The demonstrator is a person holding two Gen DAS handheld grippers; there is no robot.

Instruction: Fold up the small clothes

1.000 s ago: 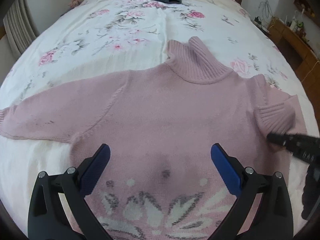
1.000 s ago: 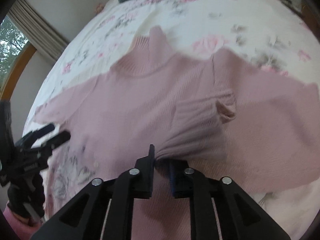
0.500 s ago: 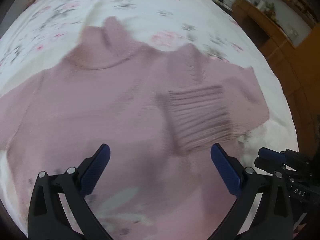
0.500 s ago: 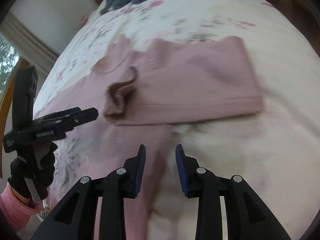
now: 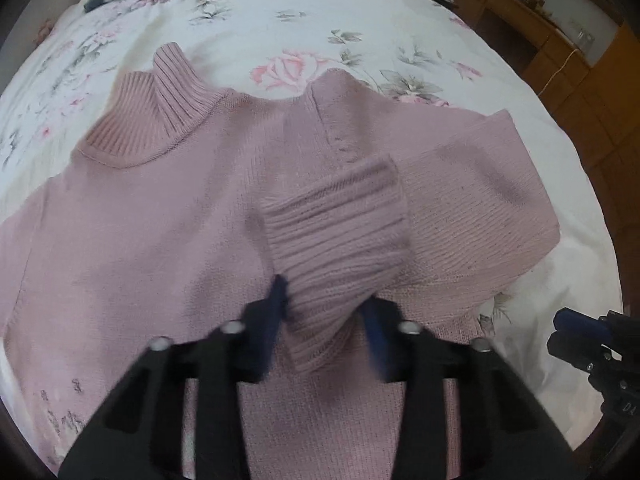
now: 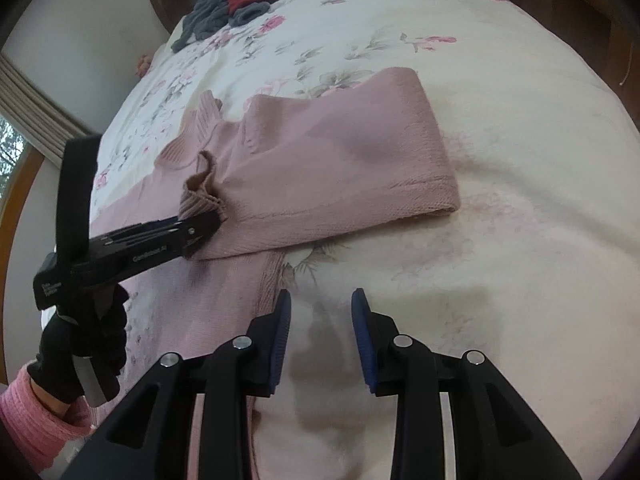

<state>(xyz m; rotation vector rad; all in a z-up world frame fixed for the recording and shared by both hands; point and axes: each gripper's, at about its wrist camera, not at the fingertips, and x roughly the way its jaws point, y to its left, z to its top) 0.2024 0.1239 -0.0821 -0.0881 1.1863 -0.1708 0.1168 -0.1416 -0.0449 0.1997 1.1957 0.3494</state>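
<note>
The left hand-held gripper (image 5: 324,312) has its blue pads on either side of the ribbed cuff (image 5: 336,236) of the pink sweater (image 5: 160,216); motion blur hides the contact, so it seems clamped on it. The right hand-held gripper (image 6: 320,320) hangs partly open and holds nothing, over bare sheet just right of the sweater's near hem. The sweater lies flat on the floral bed (image 5: 280,12), its right sleeve folded across the chest. Far off, a pile of grey and red clothes (image 6: 236,4) sits by the headboard.

black glove (image 6: 86,338), pink knit sleeve (image 6: 34,416)
</note>
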